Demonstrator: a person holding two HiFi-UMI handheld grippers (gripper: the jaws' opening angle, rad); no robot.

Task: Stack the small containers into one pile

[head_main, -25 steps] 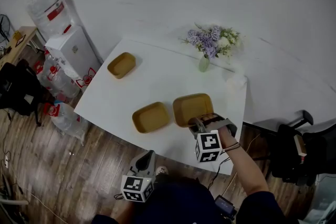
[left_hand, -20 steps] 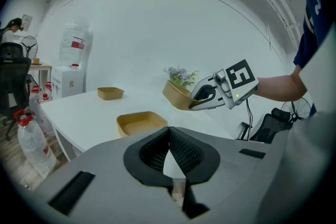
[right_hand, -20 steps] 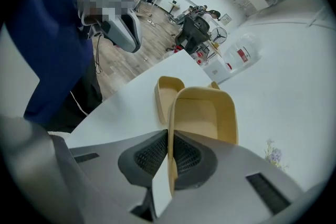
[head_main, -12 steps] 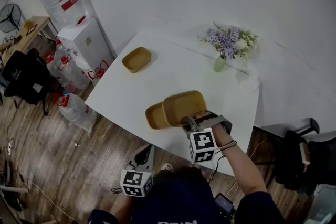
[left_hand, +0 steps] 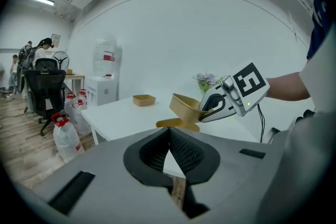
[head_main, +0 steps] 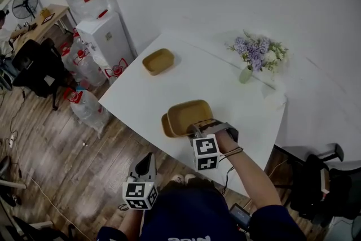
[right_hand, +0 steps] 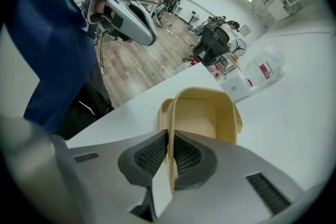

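White table (head_main: 141,101) holds one container (head_main: 165,125) beneath right gripper (head_main: 194,129)'s clamped container (head_main: 188,114).

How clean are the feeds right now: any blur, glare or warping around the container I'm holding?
Head view: soft even light, darkened corners, no glare on the table; the held container is sharp. Left gripper view: heavy fisheye with black corners, left gripper slightly soft up close. Right gripper view: same barrel warp bending the room; the container's rim in the right gripper is crisp.
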